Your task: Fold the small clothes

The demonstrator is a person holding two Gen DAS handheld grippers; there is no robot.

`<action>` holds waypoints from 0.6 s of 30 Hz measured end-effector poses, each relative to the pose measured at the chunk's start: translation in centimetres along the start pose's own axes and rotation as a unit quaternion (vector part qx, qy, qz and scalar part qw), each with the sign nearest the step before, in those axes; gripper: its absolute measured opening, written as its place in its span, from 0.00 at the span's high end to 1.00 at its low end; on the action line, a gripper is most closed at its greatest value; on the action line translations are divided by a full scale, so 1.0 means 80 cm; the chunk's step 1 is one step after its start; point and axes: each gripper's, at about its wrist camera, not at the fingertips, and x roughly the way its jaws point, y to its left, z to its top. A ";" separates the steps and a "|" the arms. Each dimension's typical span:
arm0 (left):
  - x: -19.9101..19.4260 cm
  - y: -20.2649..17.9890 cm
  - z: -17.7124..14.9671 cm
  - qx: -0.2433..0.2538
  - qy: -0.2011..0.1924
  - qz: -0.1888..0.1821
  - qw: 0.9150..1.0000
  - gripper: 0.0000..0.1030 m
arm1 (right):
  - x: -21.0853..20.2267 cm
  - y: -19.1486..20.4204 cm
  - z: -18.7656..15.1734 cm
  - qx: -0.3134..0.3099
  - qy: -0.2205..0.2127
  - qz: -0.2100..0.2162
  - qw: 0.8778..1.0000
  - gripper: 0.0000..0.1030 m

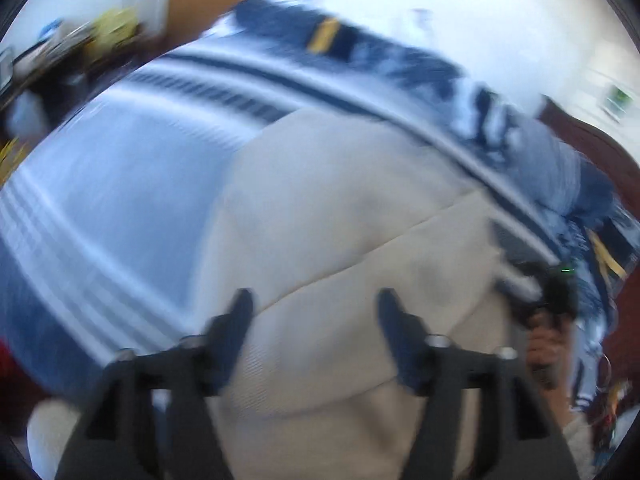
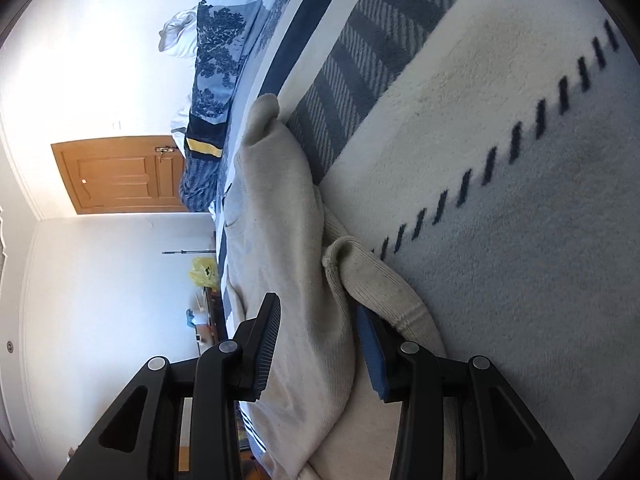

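Observation:
A beige knit garment (image 1: 340,200) lies folded on a blue-and-white striped blanket (image 1: 120,160); the left wrist view is blurred. My left gripper (image 1: 315,296) hovers over the garment's near part, open, with nothing between its fingers. At the right edge a hand (image 1: 544,352) holds the other gripper at the garment's side. In the right wrist view, my right gripper (image 2: 316,306) is shut on a thick fold of the beige garment (image 2: 280,200), cloth filling the gap between the pads. A ribbed cuff (image 2: 372,276) curls beside the right finger on the blanket (image 2: 520,240).
Dark blue patterned bedding (image 2: 220,52) is bunched along the blanket's far edge, also seen as bedding (image 1: 400,60). A wooden door (image 2: 120,176) and white walls lie beyond. A yellow bag (image 2: 204,272) sits on furniture past the bed.

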 end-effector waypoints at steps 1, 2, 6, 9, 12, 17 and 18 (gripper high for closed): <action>0.009 -0.032 0.020 0.021 0.003 -0.023 1.000 0.35 | 0.001 -0.001 0.001 -0.003 -0.002 0.005 1.000 0.58; 0.020 -0.056 0.035 0.037 0.004 -0.035 0.999 0.34 | 0.002 -0.005 0.003 0.003 -0.003 0.009 1.000 0.58; 0.105 -0.157 0.092 0.090 0.042 -0.082 0.992 0.34 | 0.008 -0.017 0.011 0.036 0.001 0.042 0.998 0.58; 0.187 -0.227 0.128 0.126 0.086 -0.092 0.984 0.34 | 0.011 -0.010 0.020 0.034 0.009 0.054 0.998 0.58; 0.263 -0.289 0.164 0.135 0.126 -0.097 0.978 0.34 | 0.013 -0.022 0.031 0.062 0.012 0.073 0.995 0.58; 0.371 -0.370 0.195 0.167 0.173 -0.074 0.968 0.35 | 0.020 -0.030 0.044 0.096 0.008 0.088 0.991 0.60; 0.382 -0.379 0.195 0.173 0.177 -0.074 0.966 0.42 | 0.019 -0.030 0.045 0.101 0.001 0.088 0.991 0.61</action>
